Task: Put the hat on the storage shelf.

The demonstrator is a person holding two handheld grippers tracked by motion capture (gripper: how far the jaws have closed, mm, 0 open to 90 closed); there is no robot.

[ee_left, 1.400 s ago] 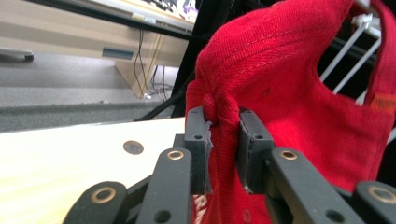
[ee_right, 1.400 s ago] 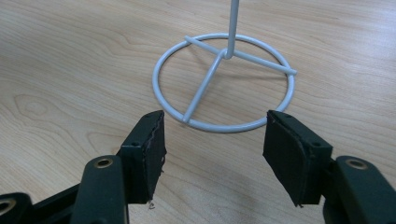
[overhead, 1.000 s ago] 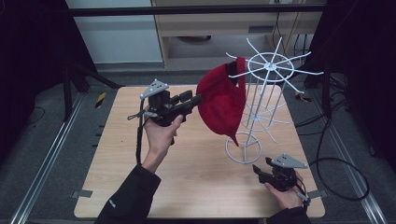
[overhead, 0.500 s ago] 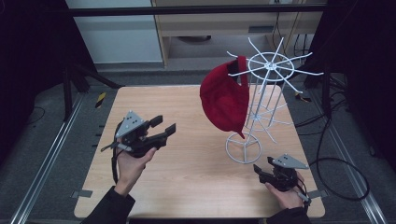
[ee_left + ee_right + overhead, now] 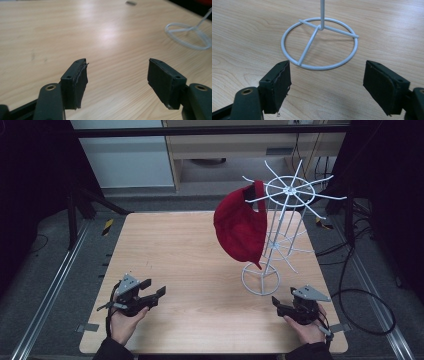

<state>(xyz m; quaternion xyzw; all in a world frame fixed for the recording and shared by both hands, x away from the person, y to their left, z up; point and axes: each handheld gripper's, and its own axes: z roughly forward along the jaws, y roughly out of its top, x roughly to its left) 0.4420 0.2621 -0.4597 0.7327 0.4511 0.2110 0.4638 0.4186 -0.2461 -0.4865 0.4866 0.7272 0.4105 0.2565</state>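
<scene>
Left hand-held gripper point(image 5: 155, 290) low over the near left part of the table point(image 5: 190, 255), well apart from the rack, jaws spread wide with bare wood between them, just now opened further. Same spread seen in the left gripper view point(image 5: 117, 75), pads point(image 5: 80, 82) clear of everything, pale ring of the rack's foot point(image 5: 187, 35) off toward the upper right. Right hand-held gripper point(image 5: 276, 304) near the right front corner, just beside the rack's foot, jaws likewise spread and just now opened further, nothing between them. In the right gripper view point(image 5: 327, 80), jaws aimed at the foot ring point(image 5: 319, 42), near it but not touching.

Then by size, all placed against the rack:

Table: light wood, square with rounded corners, carrying the rack on its right half.

White wire rack point(image 5: 280, 230): upright on a round ring foot point(image 5: 260, 279), thin post rising to a wheel of spokes at the top.

Red cap point(image 5: 241, 227): hung from a spoke on the rack's left side, clear of the table, crown bulging left, peak pointing down toward the ring foot, free of both hand-held grippers.

Hands: left hand point(image 5: 122, 322) far left of the rack, right hand point(image 5: 306, 329) just in front of it.
</scene>
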